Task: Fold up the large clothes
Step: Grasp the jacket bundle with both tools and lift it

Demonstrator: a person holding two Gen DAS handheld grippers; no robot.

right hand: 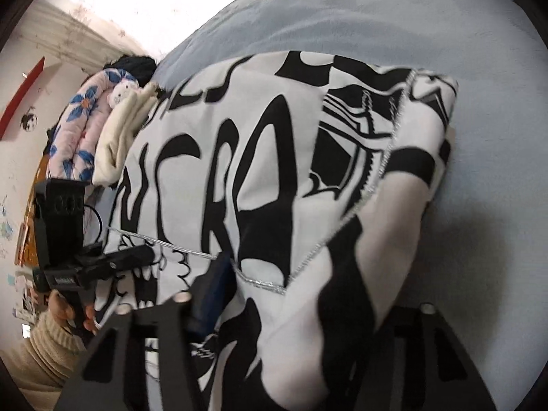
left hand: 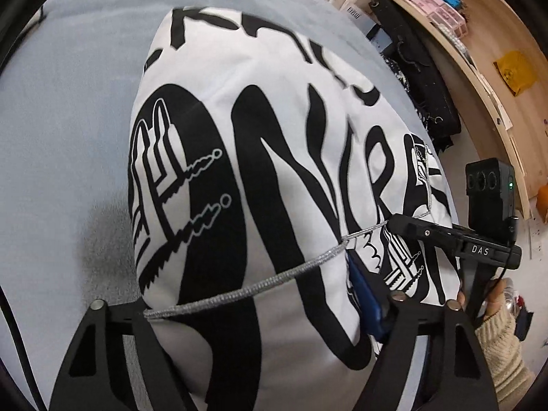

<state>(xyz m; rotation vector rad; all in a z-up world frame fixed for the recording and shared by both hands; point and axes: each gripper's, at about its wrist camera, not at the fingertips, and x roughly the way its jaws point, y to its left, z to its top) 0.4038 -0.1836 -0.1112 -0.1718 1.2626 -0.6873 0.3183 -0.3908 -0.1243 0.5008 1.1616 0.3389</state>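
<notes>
Now the left gripper point(left hand: 239, 304) has its two black fingers partly open, with a fat fold of the white and black printed cloth point(left hand: 274, 137) bunched between them; I cannot tell if the pads press it. The right gripper point(right hand: 304, 303) is narrower, and cloth bulges between its fingers too, but the pads are hidden, so I cannot tell if it has a real hold.

If either hold is weak, the thick bundle may slip out and the fold may flop open. The silver edge cord point(left hand: 246, 287) lies across the left fingers and may snag on them.

Most of the cloth lies in a thick folded pile on a soft pale blue bed cover point(left hand: 68, 102). Around the bed are a wooden shelf point(left hand: 479, 68) with small boxes, a flowered pink quilt point(right hand: 82, 126) and a cream blanket point(right hand: 120, 133).
</notes>
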